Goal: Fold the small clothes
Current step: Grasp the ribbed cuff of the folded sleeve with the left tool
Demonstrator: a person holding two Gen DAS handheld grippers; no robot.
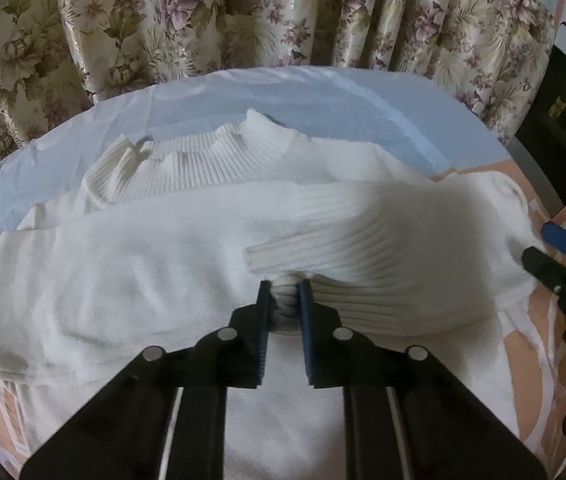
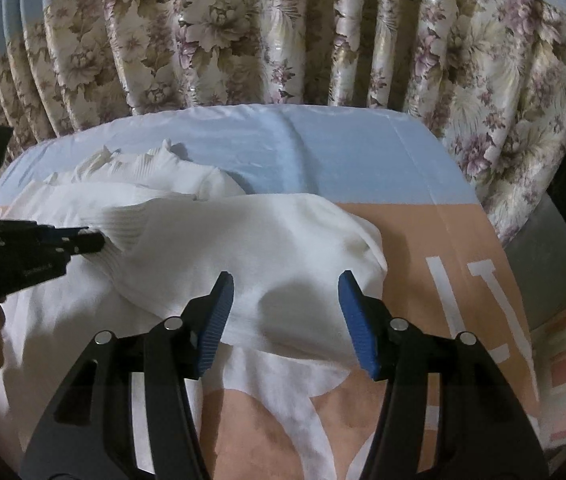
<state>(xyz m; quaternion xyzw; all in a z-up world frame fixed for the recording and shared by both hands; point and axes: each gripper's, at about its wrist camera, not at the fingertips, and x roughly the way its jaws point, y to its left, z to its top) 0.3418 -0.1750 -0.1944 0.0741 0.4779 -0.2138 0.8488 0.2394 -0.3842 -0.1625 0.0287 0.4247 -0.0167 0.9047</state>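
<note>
Floral curtains (image 1: pixel 243 16) hang close behind the bed, whose cover is pale blue at the far side (image 2: pixel 343 152) and peach with white lettering nearer the cameras (image 2: pixel 463 248); a dark cabinet (image 1: pixel 563 120) stands at the right edge of the left wrist view. On this cover lies the white ribbed sweater (image 1: pixel 143 264), spread with its long axis running left to right across both views, its ribbed collar (image 1: pixel 211 160) toward the curtains. The left hand-held gripper (image 1: pixel 285 300) is closed tight on a bunched ribbed cuff of a sleeve (image 1: pixel 363 240), which is drawn over the body of the garment and looks slightly blurred. The right hand-held gripper (image 2: pixel 285 304) stands wide apart with nothing between its blue pads (image 2: pixel 357 320), hovering just over the sweater's right end, where the cloth humps up near the shoulder (image 2: pixel 323 232). That fold lies straight ahead of and below the right tool, so it is the nearer one to that end, while the left tool commands the middle. Judging from this, the sleeve is being laid across the torso, and the soft knit may sag or slide on release.
</note>
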